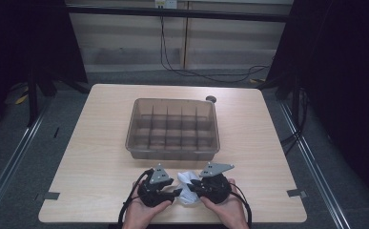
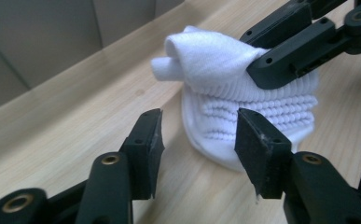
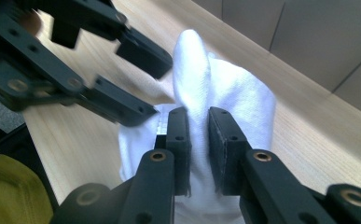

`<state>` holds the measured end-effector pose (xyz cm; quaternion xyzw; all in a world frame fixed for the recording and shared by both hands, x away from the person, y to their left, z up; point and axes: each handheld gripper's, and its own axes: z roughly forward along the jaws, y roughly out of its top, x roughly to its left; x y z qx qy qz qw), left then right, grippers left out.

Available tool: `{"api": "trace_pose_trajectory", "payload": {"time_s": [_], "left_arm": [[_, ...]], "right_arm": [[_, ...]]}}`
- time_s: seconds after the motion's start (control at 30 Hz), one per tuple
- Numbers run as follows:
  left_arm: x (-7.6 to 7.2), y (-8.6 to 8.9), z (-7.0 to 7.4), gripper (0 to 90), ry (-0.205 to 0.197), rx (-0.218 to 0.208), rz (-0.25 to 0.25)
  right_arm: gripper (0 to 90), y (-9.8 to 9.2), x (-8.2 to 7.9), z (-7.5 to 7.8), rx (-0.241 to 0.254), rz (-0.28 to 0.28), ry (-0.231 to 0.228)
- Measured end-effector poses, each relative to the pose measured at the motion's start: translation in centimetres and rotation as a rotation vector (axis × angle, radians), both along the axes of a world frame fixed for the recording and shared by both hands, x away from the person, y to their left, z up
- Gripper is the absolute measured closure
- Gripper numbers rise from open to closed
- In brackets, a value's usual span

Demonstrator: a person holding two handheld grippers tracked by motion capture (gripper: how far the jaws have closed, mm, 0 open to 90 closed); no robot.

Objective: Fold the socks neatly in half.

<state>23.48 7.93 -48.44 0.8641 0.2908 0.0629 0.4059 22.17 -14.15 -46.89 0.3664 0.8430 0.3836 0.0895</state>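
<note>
Right gripper point(image 3: 199, 140) around white sock point(image 3: 225, 93)

High view: white sock point(image 1: 188, 187) largely covered by the left gripper point(image 1: 175, 193) and right gripper point(image 1: 195, 187); its shape could not be read. Forearms cut off by the bottom edge. Divided bin point(image 1: 172, 128): contents of its compartments too small and dim to tell. Right gripper view: the sock's lower end ran off the bottom edge; the left gripper there was blurred and cut by the left edge. Left gripper view: the sock's far side was hidden behind the right gripper's jaw.
</note>
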Motion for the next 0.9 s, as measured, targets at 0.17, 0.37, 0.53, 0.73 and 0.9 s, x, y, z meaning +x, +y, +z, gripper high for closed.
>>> {"api": "trace_pose_trajectory", "payload": {"time_s": [0.17, 0.37, 0.53, 0.73, 0.9], "left_arm": [[-0.5, 0.5, 0.4, 46.6, 0.004, -0.001, -0.008], [-0.3, 0.2, -0.8, 43.1, 0.044, 0.049, -0.017], [0.1, -0.1, -1.2, 40.9, 0.029, 0.073, 0.002], [0.2, -0.8, -1.2, 40.9, 0.002, 0.1, 0.014], [0.2, -0.8, -1.3, 41.2, -0.02, 0.11, 0.015]], "right_arm": [[79.7, -0.1, 0.2, -0.1, -0.028, -0.012, 0.0], [79.8, -0.3, 0.2, -0.1, -0.025, -0.021, 0.003], [78.4, -0.3, 0.1, 0.4, -0.014, -0.018, -0.003], [70.0, 0.0, -0.1, 0.5, 0.027, 0.035, 0.039], [66.5, -1.2, 0.2, 1.2, 0.161, 0.024, 0.057]]}}
